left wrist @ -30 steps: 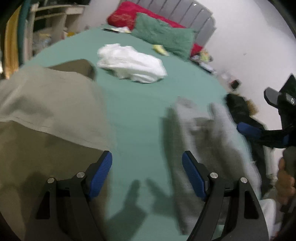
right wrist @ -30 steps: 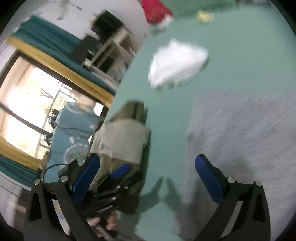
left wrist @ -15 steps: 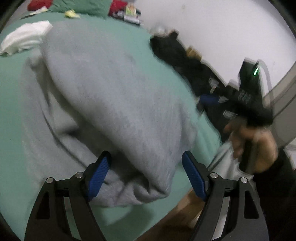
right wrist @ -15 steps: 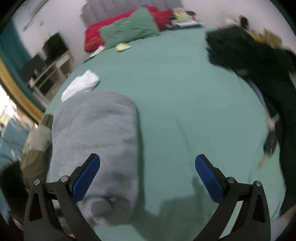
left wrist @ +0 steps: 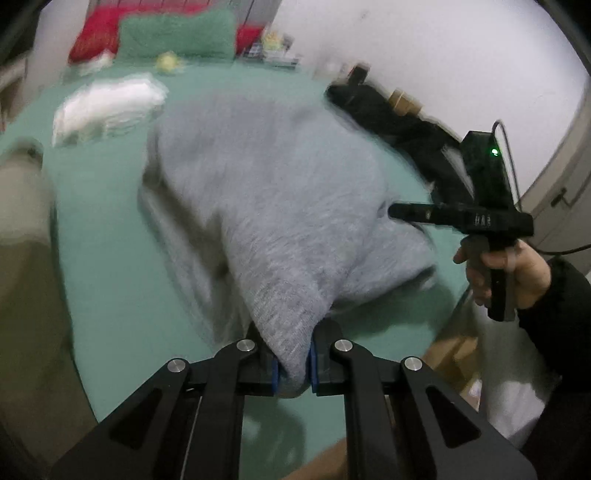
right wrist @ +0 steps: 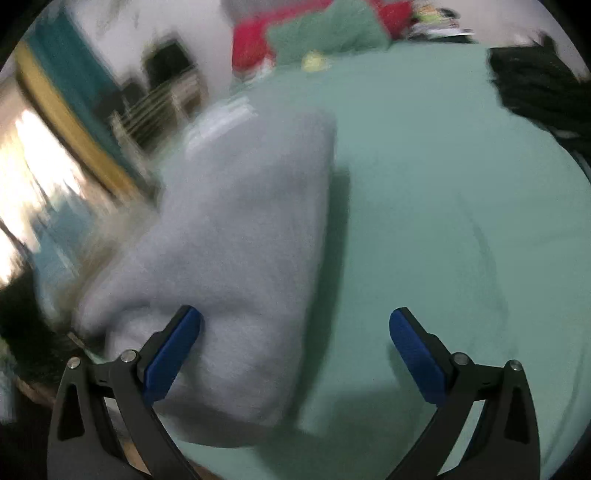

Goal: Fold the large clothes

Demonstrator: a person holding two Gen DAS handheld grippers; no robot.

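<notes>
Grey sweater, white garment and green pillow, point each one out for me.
grey sweater (left wrist: 280, 206): left wrist view, on the middle of its lifted body.
white garment (left wrist: 107, 105): left wrist view, on the centre of the crumpled pile.
green pillow (left wrist: 177, 35): left wrist view, on its front face by the headboard.

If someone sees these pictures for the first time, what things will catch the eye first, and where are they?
First comes the big grey sweater, bunched in the middle of the green bed, its near corner pinched in the left gripper. The right gripper stands open at its other near corner, the left pad over the cloth. Farther back lie a white garment and red and green pillows.
</notes>
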